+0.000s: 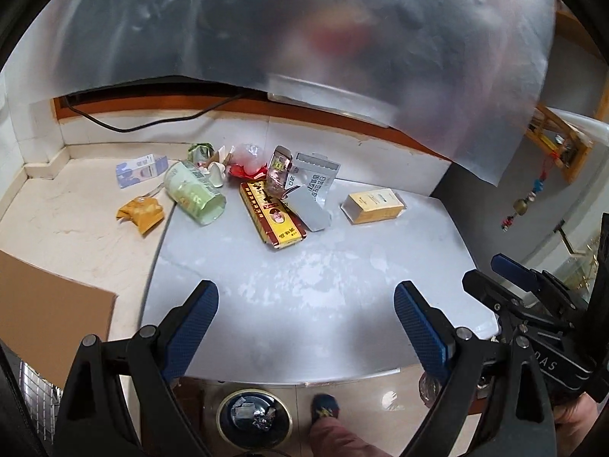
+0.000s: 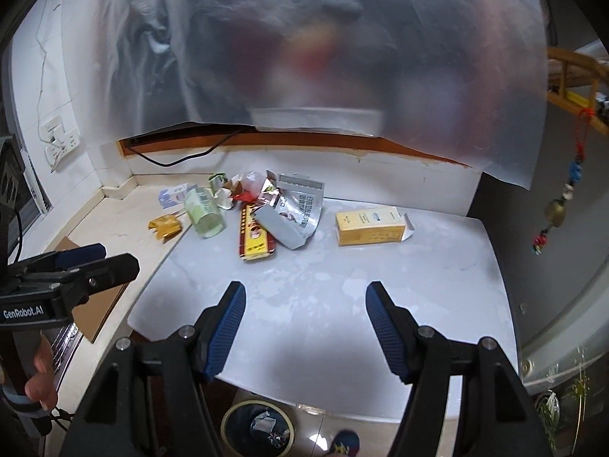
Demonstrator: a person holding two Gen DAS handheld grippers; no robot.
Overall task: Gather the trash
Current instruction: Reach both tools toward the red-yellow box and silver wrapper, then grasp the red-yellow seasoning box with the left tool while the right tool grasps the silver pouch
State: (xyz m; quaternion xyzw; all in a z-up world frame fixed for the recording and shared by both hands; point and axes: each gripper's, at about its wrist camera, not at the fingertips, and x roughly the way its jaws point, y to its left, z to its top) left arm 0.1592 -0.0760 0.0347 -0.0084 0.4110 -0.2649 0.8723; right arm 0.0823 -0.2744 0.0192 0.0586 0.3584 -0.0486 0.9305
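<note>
While both your grippers hang over the near edge of the table (image 2: 437, 289), all the trash lies ahead of them, toward the far edge. Your left gripper (image 1: 306, 323) is spread wide with nothing between its pads; your right gripper (image 2: 304, 323) is just as wide and just as empty.

A yellow box (image 2: 371, 226) lies apart from the rest, toward the far right corner, its long axis running across your view, its open flap on the right. It sits ahead and slightly right of your right gripper, so I judge that hand the nearer one; the jaws would span the short side if you come straight in.

Everything else is heaped toward the far left: a red-and-yellow carton (image 1: 272, 215) pointing at you lengthwise, a grey pouch (image 1: 314, 184) overlapping it, a green cup (image 1: 194, 198) on its side at the left edge, and an orange wrapper (image 1: 141, 213) beyond that edge on the counter (image 1: 76, 236). Your left hand suits that heap.

Below the near edge, a bin (image 2: 259, 428) waits on the floor.
</note>
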